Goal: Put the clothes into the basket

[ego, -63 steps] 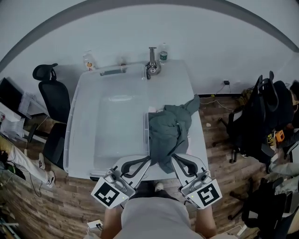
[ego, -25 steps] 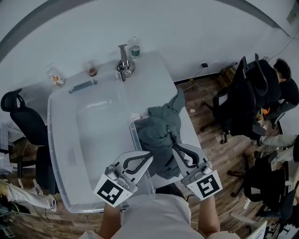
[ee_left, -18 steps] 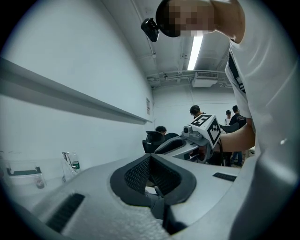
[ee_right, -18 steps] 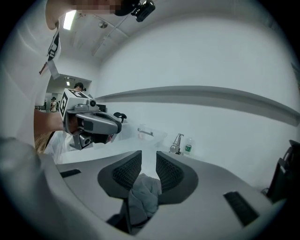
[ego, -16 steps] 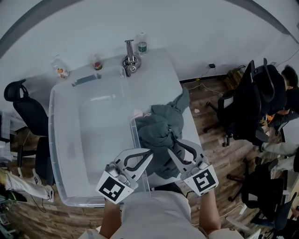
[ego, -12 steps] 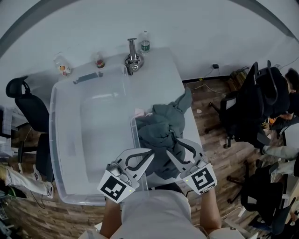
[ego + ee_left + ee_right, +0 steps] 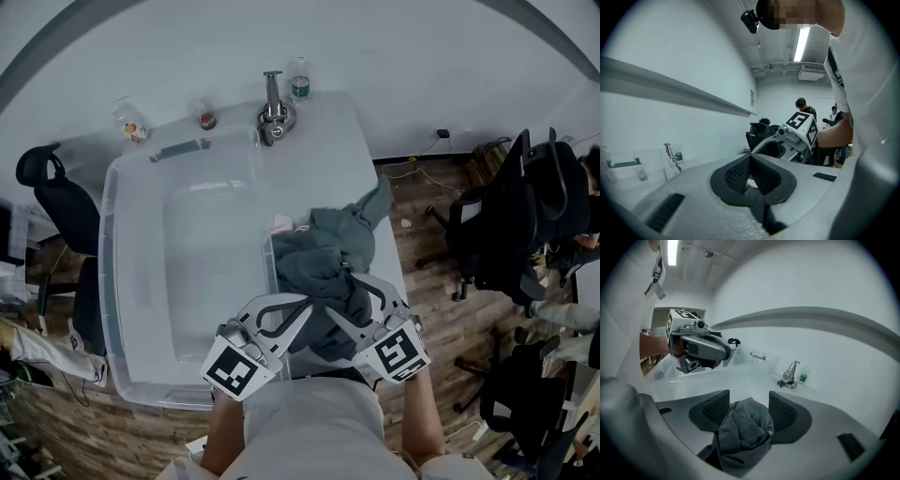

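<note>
One change: right gripper [image 7: 749,402] jaws opening, garment [image 7: 743,434] between.

Looks along the right gripper [image 7: 749,397]; fingers [image 7: 783,412] apart, just been opening, grey garment [image 7: 743,430] bunched between; beyond, white bench [image 7: 754,376] bearing metal faucet [image 7: 790,375] and green-labelled bottle [image 7: 803,378]; upper left, left gripper [image 7: 698,347] above clear basket [image 7: 663,373].

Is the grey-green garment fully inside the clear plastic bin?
No, the grey-green garment lies bunched on the white table, just right of the clear plastic bin.
</note>
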The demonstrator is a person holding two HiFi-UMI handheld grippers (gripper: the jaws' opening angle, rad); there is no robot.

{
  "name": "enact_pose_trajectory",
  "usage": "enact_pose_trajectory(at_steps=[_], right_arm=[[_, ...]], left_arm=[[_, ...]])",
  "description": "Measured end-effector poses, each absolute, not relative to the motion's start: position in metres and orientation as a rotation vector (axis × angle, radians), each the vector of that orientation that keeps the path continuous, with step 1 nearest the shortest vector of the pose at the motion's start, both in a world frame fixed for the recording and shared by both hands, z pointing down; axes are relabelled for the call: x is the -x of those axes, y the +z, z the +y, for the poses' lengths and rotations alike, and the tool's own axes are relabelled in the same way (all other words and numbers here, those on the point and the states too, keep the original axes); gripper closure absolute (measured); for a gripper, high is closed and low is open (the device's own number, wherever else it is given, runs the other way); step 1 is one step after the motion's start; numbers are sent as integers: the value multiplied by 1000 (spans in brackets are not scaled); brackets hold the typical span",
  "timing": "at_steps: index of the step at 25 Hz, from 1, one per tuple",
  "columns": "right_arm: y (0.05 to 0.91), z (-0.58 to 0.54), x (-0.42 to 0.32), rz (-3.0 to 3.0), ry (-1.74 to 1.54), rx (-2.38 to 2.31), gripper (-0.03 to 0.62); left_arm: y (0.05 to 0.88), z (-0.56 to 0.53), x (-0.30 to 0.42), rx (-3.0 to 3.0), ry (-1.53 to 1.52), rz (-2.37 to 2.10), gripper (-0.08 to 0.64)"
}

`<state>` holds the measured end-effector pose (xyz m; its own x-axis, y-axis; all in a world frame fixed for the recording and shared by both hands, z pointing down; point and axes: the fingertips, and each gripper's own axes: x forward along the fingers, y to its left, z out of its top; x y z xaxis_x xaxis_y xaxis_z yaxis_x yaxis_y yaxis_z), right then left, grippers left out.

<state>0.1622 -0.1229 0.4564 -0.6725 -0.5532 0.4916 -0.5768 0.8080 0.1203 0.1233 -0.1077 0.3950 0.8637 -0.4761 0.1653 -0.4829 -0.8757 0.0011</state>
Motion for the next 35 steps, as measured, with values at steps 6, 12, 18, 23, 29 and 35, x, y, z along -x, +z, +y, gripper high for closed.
enact_pose_trajectory(at_steps=[6, 12, 18, 23, 29, 35], right_arm=[[485, -126, -160, -2423, 84, -703, 289], [510, -131, -156, -2389, 117, -637, 217], [534, -131, -150, -2341, 124, -551, 130], [551, -133, -146, -2322, 129, -508, 87], [574, -139, -146, -2294, 127, -478, 17], [593, -144, -144, -2270, 117, -455, 15]], left_arm=[[403, -113, -127, -2974, 281, -768, 555], [403, -115, -127, -2972, 286, -753, 555], [403, -115, -128, -2970, 309, -739, 555], [407, -116, -129, -2966, 365, -718, 555], [413, -114, -133, -2962, 477, -699, 555], [415, -115, -135, -2949, 506, -700, 555]])
